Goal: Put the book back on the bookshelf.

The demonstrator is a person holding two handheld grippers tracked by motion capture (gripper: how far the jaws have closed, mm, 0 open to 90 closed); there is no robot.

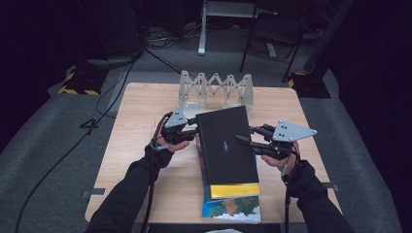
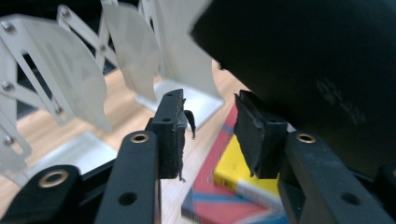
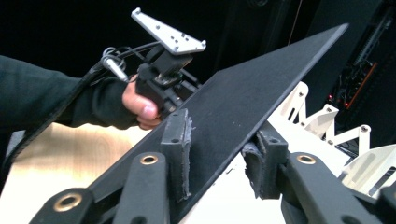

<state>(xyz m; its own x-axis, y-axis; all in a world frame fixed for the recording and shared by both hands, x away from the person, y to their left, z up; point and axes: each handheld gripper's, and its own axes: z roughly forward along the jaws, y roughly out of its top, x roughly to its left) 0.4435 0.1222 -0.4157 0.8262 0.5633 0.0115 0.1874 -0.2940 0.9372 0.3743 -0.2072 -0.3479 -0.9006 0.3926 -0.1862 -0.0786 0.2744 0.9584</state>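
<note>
Above the stacked books (image 1: 232, 206) near the table's (image 1: 141, 111) front edge, both grippers, left (image 1: 193, 127) and right (image 1: 244, 139), clamp the black book's (image 1: 226, 145) opposite edges, holding it tilted, probably for the rack (image 1: 216, 87) behind.

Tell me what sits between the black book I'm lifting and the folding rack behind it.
Only bare tabletop: in the high view a strip of wooden table separates the black book from the white expandable rack.

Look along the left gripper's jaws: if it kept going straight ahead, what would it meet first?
Probably the folding book rack at the table's far edge; the left gripper points at its white plates, though depth is hard to judge.
</note>
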